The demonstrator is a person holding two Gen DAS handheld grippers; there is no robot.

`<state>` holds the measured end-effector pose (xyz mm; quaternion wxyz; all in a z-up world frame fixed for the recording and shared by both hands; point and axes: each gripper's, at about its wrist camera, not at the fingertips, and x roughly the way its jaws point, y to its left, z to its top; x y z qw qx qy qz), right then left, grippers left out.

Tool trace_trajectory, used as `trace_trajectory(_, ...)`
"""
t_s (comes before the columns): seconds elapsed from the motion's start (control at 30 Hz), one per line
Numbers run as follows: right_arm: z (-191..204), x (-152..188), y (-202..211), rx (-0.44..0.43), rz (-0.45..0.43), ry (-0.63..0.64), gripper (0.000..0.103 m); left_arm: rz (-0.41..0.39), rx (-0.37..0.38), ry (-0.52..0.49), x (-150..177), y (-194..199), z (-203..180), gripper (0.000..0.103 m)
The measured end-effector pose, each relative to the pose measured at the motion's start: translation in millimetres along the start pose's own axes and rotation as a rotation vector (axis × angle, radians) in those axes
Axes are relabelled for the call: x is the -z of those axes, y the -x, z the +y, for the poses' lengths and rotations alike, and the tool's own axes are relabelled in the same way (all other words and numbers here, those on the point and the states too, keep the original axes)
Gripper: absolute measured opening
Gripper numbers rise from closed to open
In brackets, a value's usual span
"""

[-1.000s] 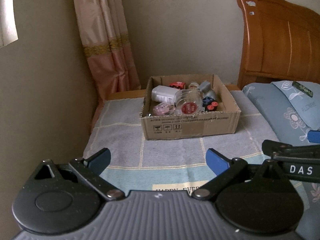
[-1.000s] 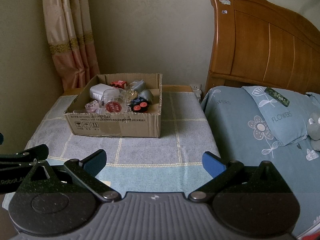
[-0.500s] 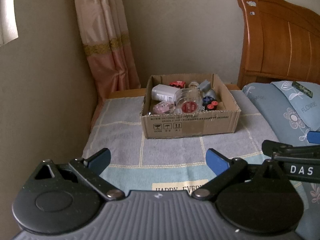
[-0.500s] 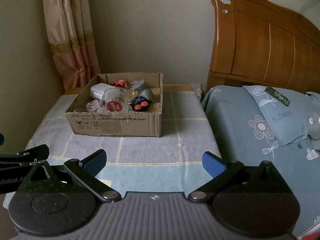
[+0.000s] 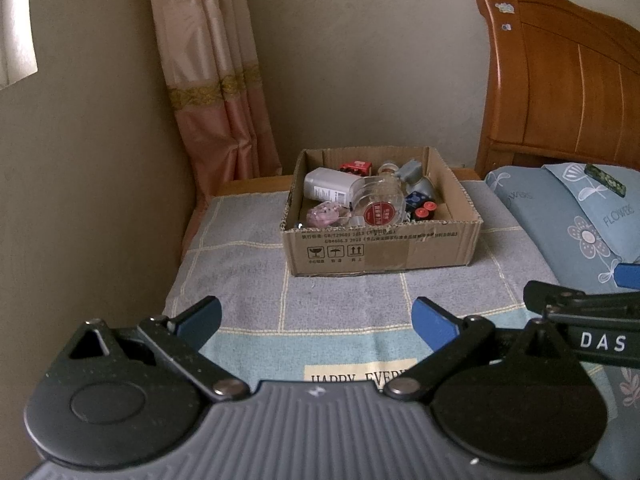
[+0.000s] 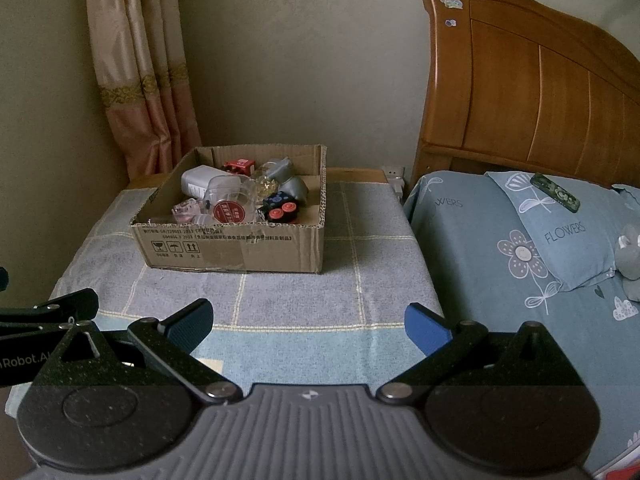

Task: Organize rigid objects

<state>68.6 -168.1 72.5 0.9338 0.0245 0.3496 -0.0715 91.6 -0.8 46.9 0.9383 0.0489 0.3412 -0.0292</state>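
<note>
A shallow cardboard box (image 5: 380, 250) (image 6: 232, 248) stands on a small table covered by a grey checked cloth (image 5: 240, 272) (image 6: 372, 248). In the box lie a white bottle (image 5: 326, 186), a clear jar with a red label (image 5: 378, 204) (image 6: 228, 202), a pink clear object (image 5: 324, 216), a red toy (image 5: 354, 167), a grey object (image 5: 414, 176) and a dark item with red buttons (image 6: 280, 208). My left gripper (image 5: 316, 318) is open and empty, well short of the box. My right gripper (image 6: 308, 320) is open and empty, also short of it.
A bed with blue floral bedding (image 6: 520, 248) and a wooden headboard (image 6: 528, 92) lies to the right. A dark patterned case (image 6: 554, 192) rests on the pillow. A pink curtain (image 5: 216, 100) hangs at the back left. A wall runs close along the table's left side.
Both grippers have drawn back slightly from the box, so it looks a little smaller. Both stay open and empty.
</note>
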Motion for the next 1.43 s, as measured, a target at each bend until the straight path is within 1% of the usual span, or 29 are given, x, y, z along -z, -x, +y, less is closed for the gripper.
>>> trace_trajectory(1.43, -1.4, -0.5, 1.6, -0.003, 0.000, -0.001, 0.103, 0.015, -0.002, 0.009, 2.0, -0.9, -2.7, 0.101)
